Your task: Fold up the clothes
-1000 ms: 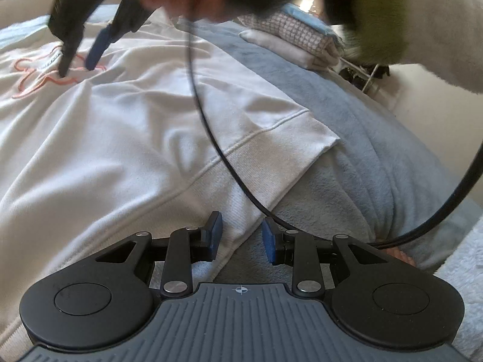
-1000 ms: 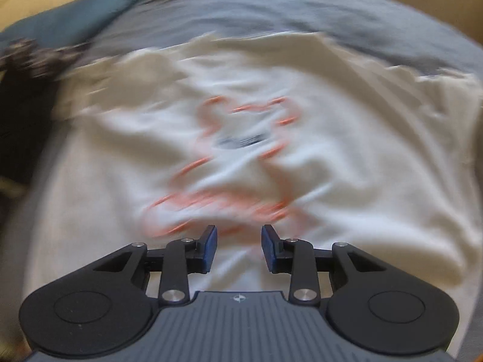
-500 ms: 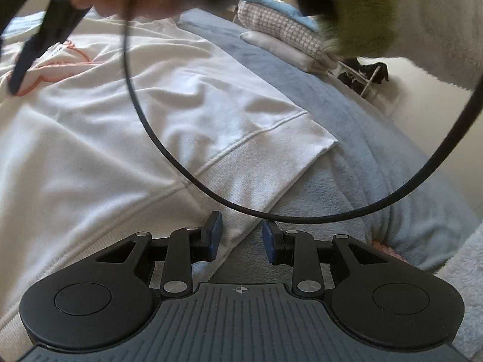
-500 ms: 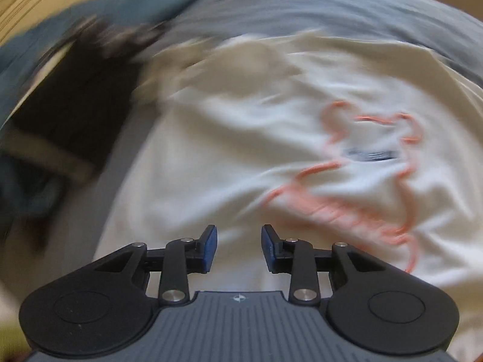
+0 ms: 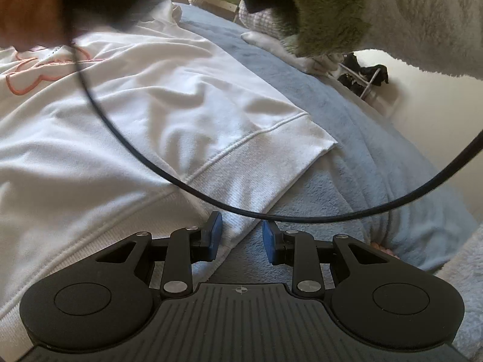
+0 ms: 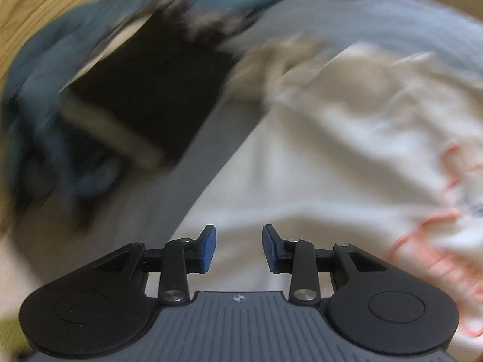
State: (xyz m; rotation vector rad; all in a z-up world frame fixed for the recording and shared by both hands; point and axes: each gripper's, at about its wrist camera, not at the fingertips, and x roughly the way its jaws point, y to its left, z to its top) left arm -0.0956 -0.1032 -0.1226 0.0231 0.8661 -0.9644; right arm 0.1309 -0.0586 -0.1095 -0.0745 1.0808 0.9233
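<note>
White cotton is what lies before me: a sweatshirt with an orange outline print spread front-up across the bed, on a pale blue fleece blanket. Its ribbed hem corner lies flat and unturned just ahead of my left hand-held gripper, whose jaws stand apart with nothing between them, poised right at the hem edge. My right hand-held gripper is likewise parted and empty, hanging over the other side of the sweatshirt; that view is blurred, so I cannot tell how the sleeve there lies.

As for progress, I judge the body of this garment shows no fold: it lies wide, with loose wrinkles. Whether its sleeves are tucked I cannot see. So this piece looks to have its folding left to do.

Beyond it, near the far edge of the bed, sits what looks like a stack of folded cloth, checked on top, partly hidden by my fuzzy sleeve. On the right-hand side I see a dark flat garment and some blue cloth, too smeared to judge. No basket or box shows. A black cable loops across the left view.
</note>
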